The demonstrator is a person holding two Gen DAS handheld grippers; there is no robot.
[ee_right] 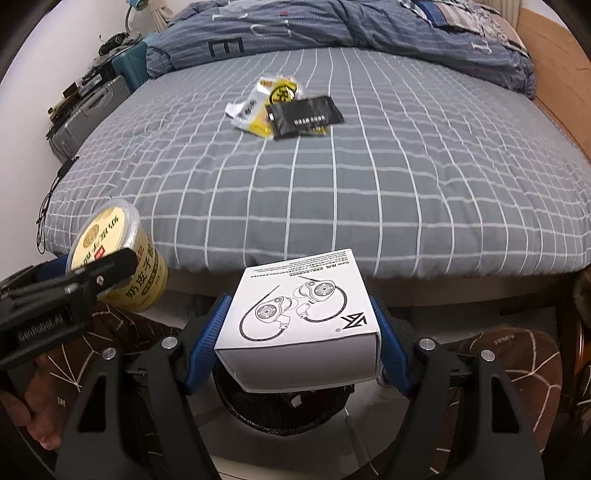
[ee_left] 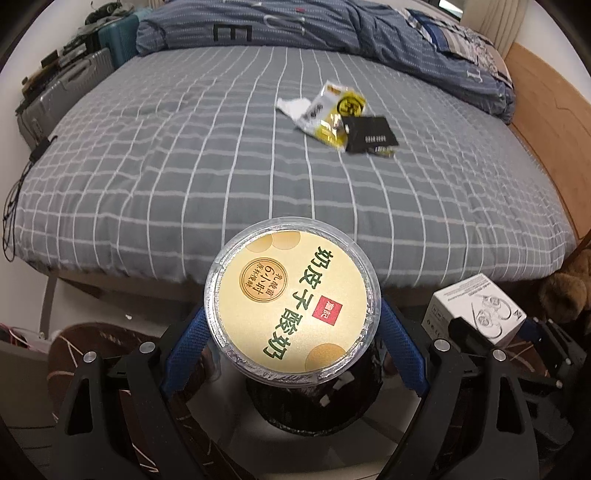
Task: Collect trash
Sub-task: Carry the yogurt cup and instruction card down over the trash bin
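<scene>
A bed (ee_left: pixel 207 155) fills the middle of both views, covered by a grey sheet (ee_right: pixel 369 192) crossed with thin white lines into a grid. Along the top of the frame a blue striped duvet (ee_left: pixel 303 26) lies bunched across the far end, with large dark letters printed on it. At the upper left, against a pale wall, stand a grey hard-shell suitcase (ee_left: pixel 62 96) and a teal suitcase (ee_left: pixel 118 40), both with dark clutter piled on top. A black cable (ee_left: pixel 14 199) hangs down the bed's left edge. Wooden panelling (ee_left: pixel 550 122) borders the right side. At the bottom, a brown rug (ee_right: pixel 517 365) with pale crackle lines lies on a light floor.
</scene>
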